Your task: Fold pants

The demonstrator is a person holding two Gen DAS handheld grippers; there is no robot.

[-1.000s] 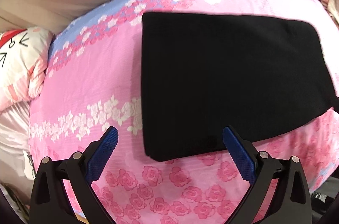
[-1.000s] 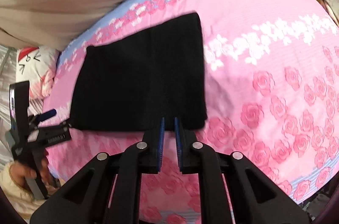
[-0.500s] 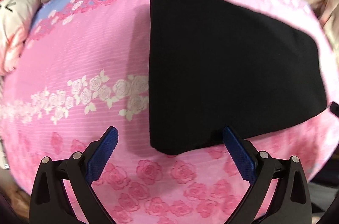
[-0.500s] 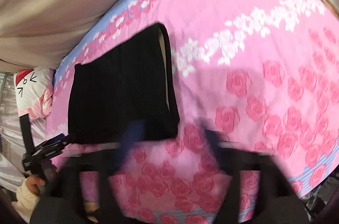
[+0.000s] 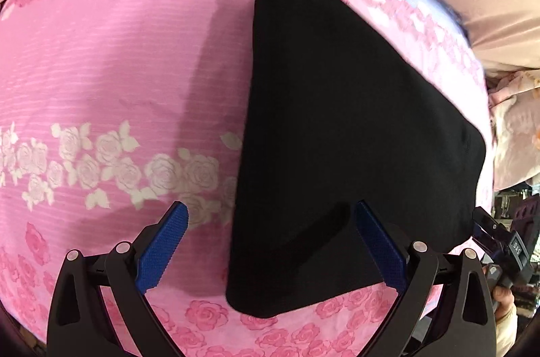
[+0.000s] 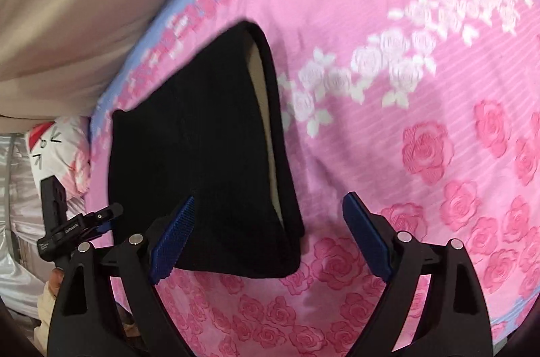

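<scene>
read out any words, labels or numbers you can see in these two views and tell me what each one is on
"DAS": partly readable white letters on the other gripper's black body at the right edge of the left wrist view.
White label on the black gripper body at the left of the right wrist view: too small and blurred to read.
No text on the black pants or the pink bedsheet.

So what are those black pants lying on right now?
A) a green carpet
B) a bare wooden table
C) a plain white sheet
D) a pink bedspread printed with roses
D: the folded black pants lie flat on a pink bedspread printed with pink and white roses, seen in both views.
</scene>
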